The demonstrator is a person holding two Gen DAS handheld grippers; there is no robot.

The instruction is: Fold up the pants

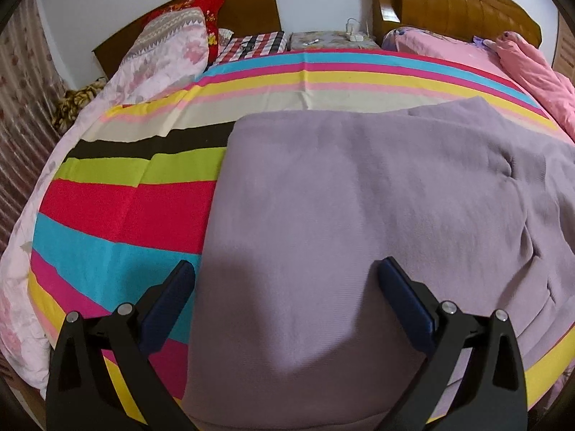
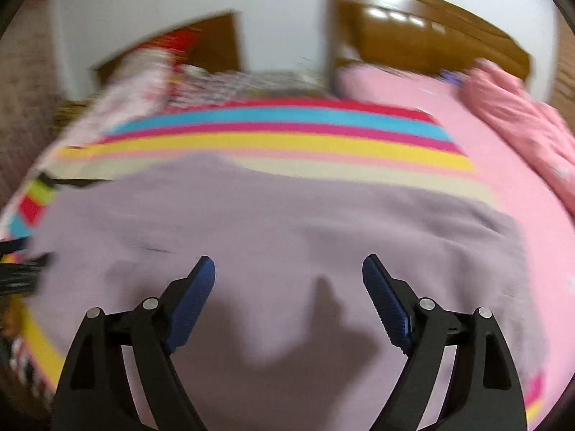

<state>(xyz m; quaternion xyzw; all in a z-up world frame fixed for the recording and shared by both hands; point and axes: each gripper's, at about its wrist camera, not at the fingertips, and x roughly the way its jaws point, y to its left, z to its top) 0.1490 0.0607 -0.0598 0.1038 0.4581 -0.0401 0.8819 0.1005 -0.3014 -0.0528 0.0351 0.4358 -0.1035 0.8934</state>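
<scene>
Mauve pants (image 1: 359, 197) lie on a striped blanket (image 1: 125, 208), unlabelled; left claw (image 1: 285, 280) and right claw (image 2: 288, 274) gape empty.

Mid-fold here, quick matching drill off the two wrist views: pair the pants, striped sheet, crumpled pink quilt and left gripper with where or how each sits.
Things:
1. pants
2. striped sheet
3. pink quilt
4. left gripper

Places or states:
A. bunched at the far right by the glossy wooden headboard
B. open, nothing between its fingers, above the near edge of the lilac cloth
C. lilac, spread flat over the stripes
D. spread over the bed, beneath the lilac cloth

Pairs: 1-C, 2-D, 3-A, 4-B
</scene>
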